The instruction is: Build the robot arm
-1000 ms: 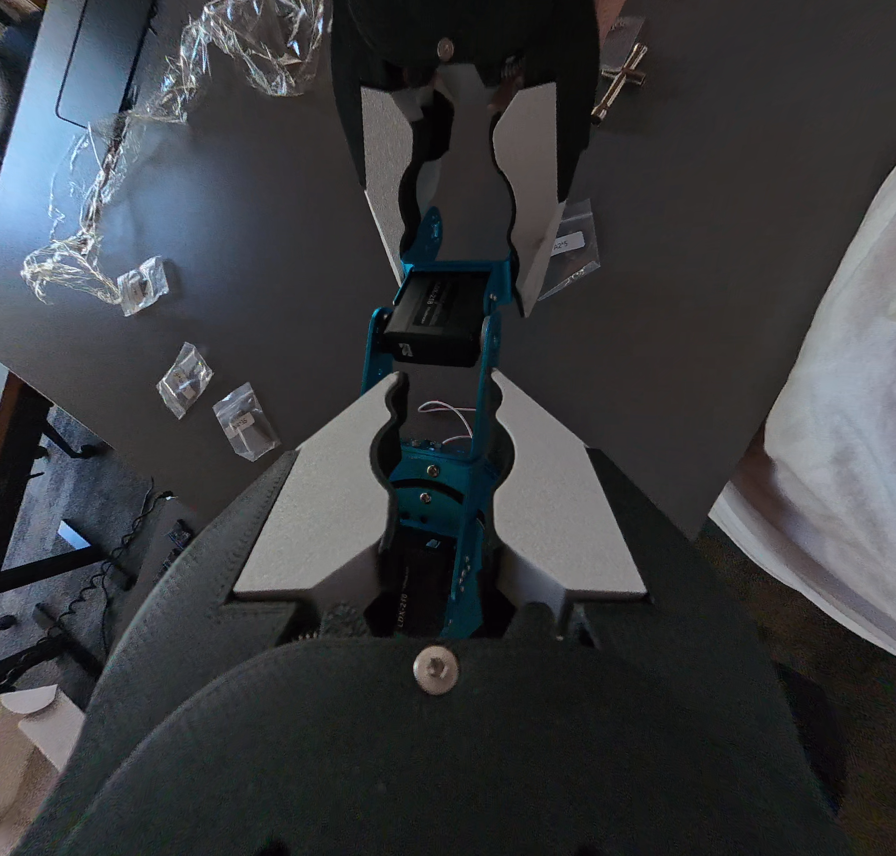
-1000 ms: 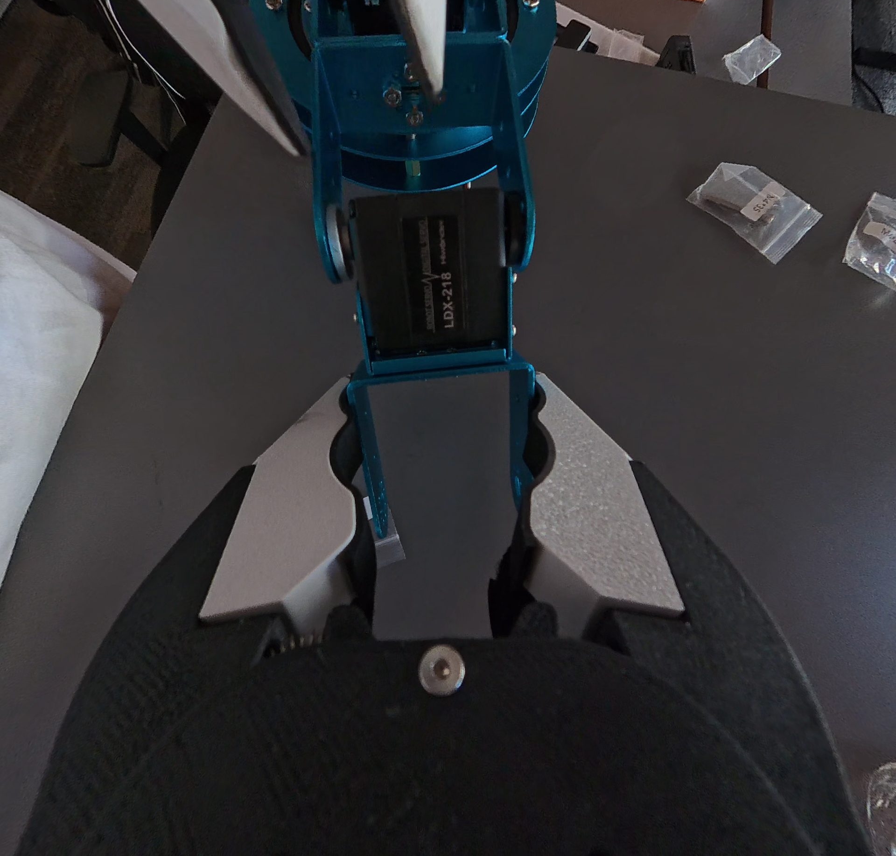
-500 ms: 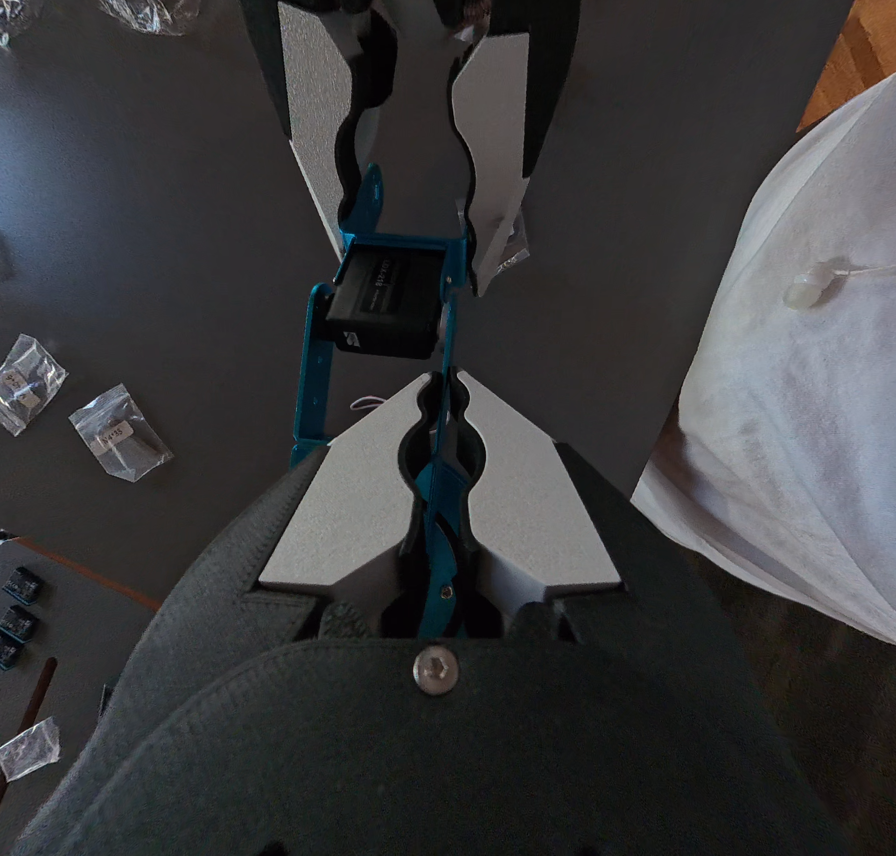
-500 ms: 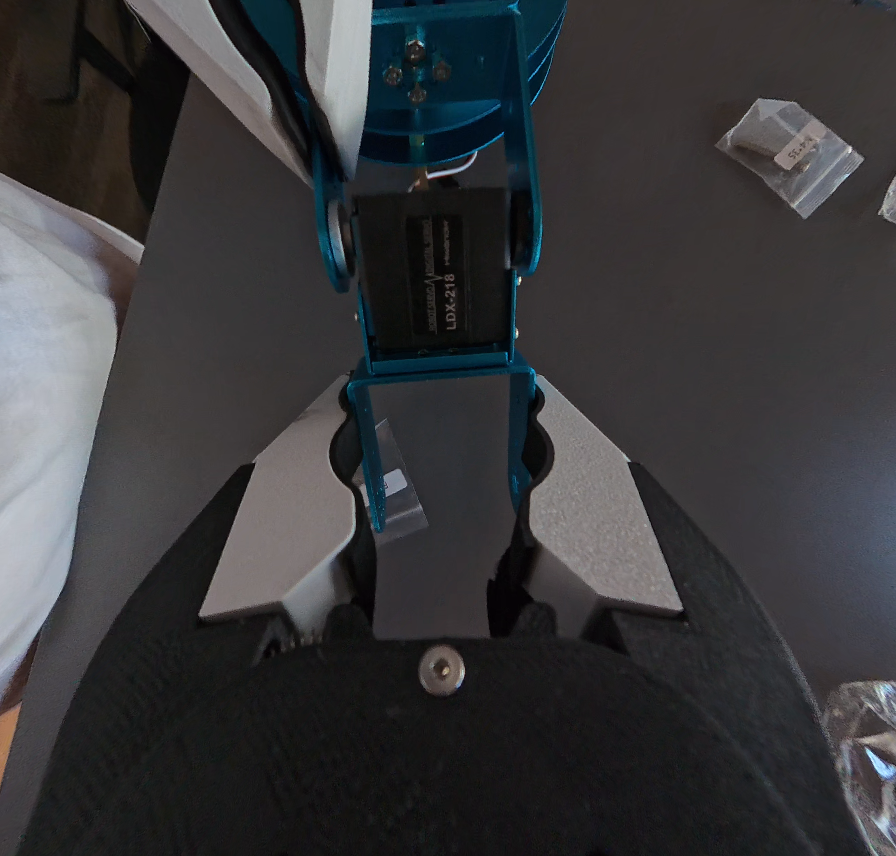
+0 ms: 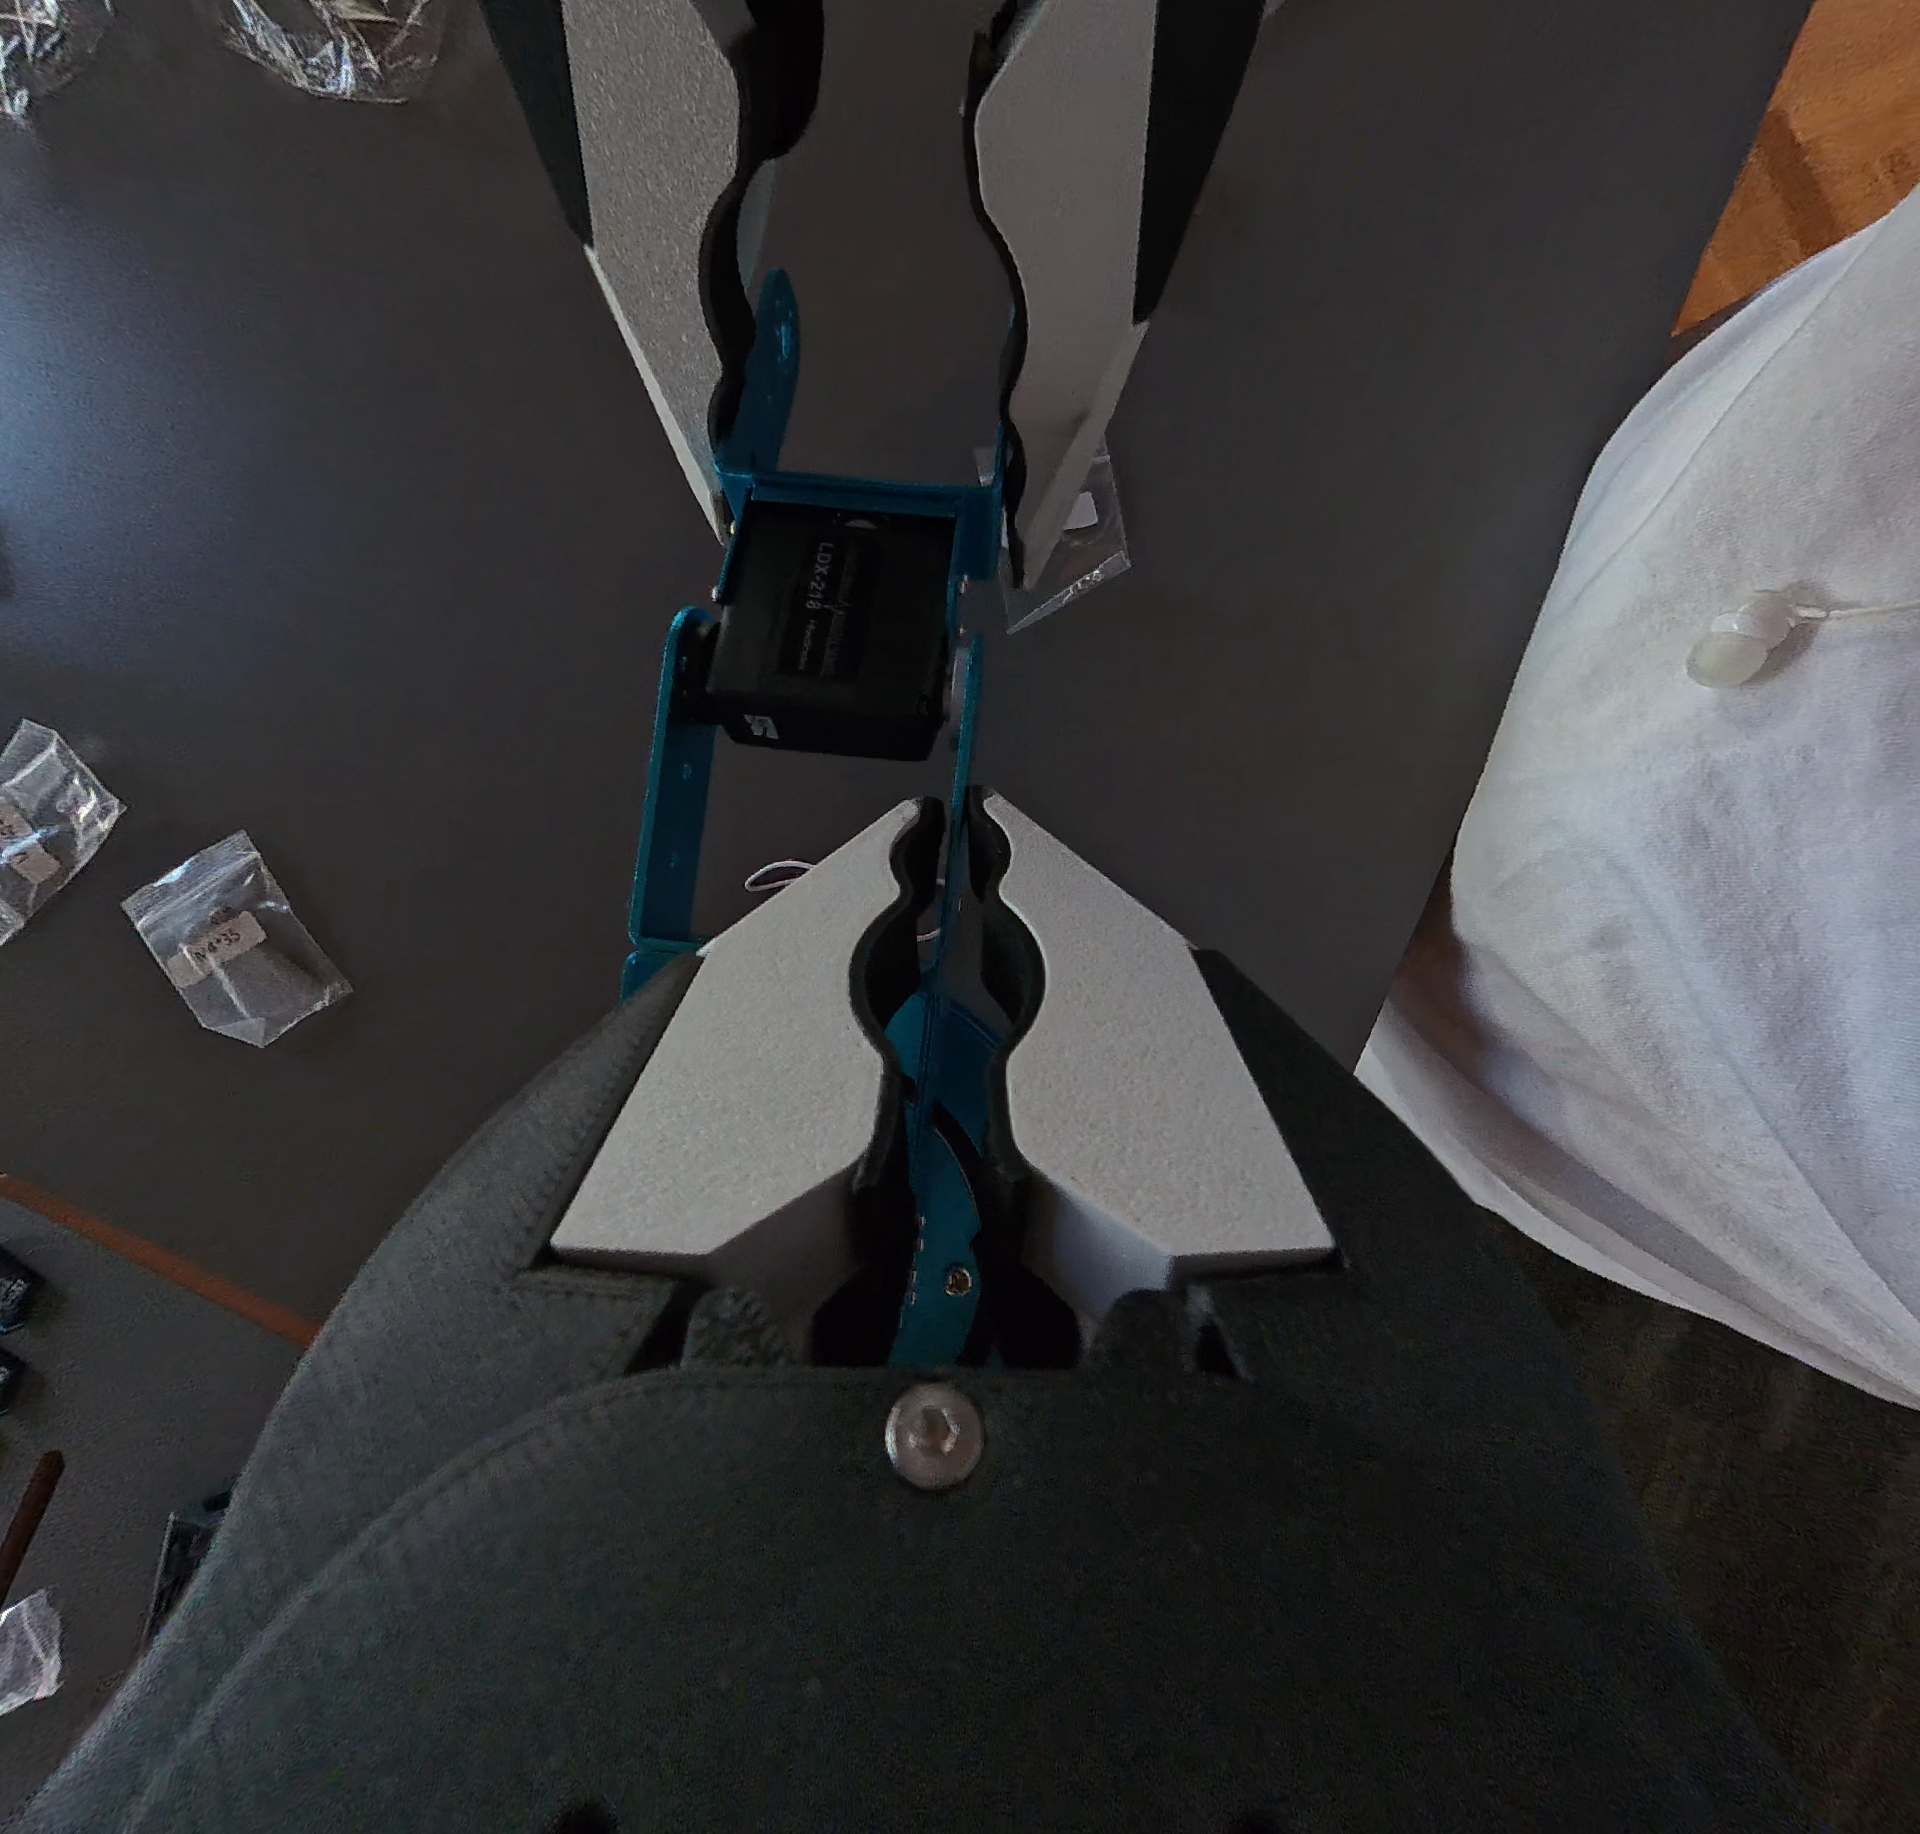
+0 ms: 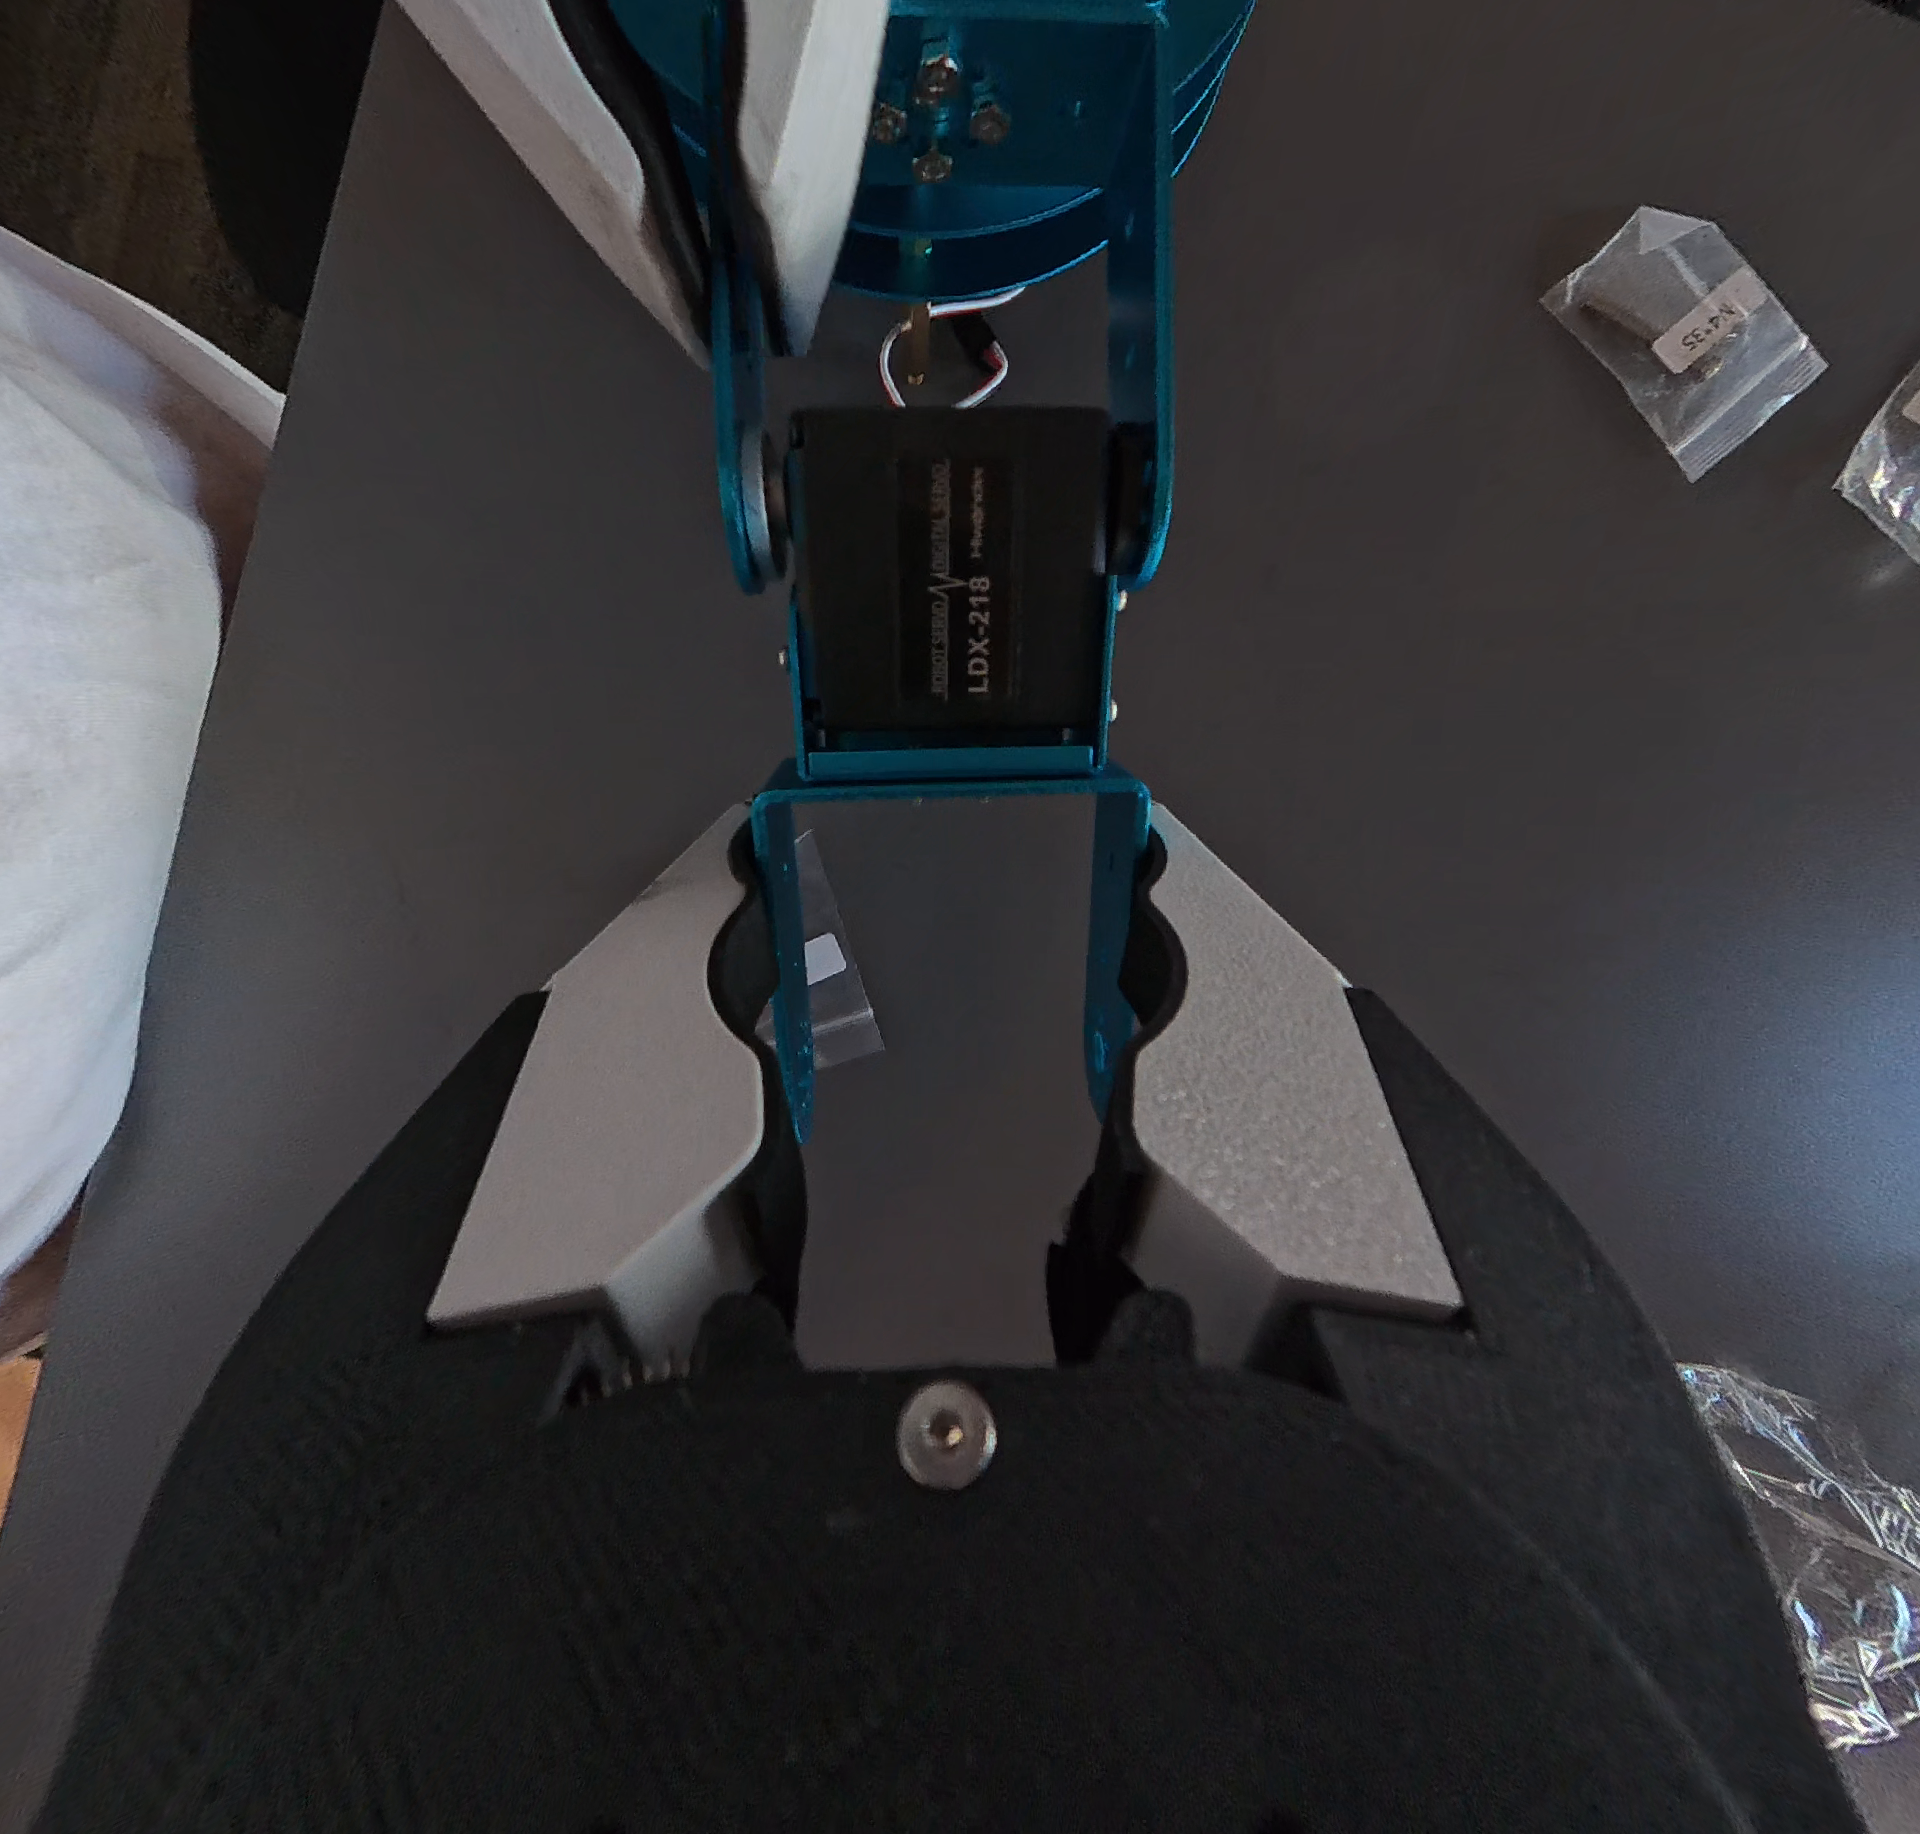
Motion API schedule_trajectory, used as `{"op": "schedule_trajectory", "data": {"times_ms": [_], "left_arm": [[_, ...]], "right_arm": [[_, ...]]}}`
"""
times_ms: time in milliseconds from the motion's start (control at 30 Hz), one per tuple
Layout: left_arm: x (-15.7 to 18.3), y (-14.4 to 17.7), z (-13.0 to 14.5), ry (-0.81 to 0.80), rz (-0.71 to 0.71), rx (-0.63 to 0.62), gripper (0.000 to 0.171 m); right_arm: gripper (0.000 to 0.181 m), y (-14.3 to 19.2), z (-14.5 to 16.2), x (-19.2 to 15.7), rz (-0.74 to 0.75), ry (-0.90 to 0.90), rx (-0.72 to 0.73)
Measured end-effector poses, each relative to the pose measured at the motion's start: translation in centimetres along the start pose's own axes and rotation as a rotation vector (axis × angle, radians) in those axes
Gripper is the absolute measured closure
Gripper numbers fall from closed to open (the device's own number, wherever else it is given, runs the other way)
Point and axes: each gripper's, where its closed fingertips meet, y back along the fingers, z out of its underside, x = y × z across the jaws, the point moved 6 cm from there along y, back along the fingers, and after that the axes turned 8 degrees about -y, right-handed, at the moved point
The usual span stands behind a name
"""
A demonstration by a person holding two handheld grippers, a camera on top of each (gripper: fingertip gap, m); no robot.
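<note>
A blue metal bracket assembly [image 5: 670, 828] with a black servo [image 5: 831, 631] hangs between my two grippers above the dark grey table [image 5: 312, 434]. My left gripper [image 5: 951, 808] is shut on a thin blue side plate [image 5: 935, 1109] of the assembly. My right gripper [image 5: 873, 548] comes in from the top and grips the blue U-bracket [image 5: 774, 371] beyond the servo. In the right wrist view, my right gripper [image 6: 948, 828] is shut on the two legs of that U-bracket [image 6: 774, 953], and the servo [image 6: 951, 579] and round blue base [image 6: 966, 236] lie ahead. The left gripper [image 6: 727, 174] holds the bracket arm at the top left.
Small zip bags of parts [image 5: 234, 937] [image 6: 1683, 340] lie on the table. One more bag [image 6: 831, 963] lies under the U-bracket. Crumpled clear plastic [image 5: 312, 8] [image 6: 1829, 1535] lies at the edges. A person's white garment [image 5: 1662, 849] [image 6: 83, 745] is beside the table edge.
My left gripper went from a wide hold around the blue base to shut on its thin side plate. The base end moved relative to the right gripper, which kept its hold.
</note>
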Motion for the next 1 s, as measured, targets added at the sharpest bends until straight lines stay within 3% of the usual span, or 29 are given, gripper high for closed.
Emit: {"op": "schedule_trajectory", "data": {"times_ms": [467,833,1000], "left_arm": [[0.0,-0.3,0.3,-0.008,-0.061,0.007,0.156],[1.0,3.0,1.3,0.102,-0.124,0.195,0.155],[1.5,4.6,2.3,0.198,-0.167,0.332,0.156]], "right_arm": [[0.115,-1.6,0.6,0.0,-0.032,0.017,0.102],[0.113,-2.5,1.4,0.0,-0.017,-0.03,0.164],[0.11,-1.8,2.0,-0.5,0.014,-0.142,0.3]]}}
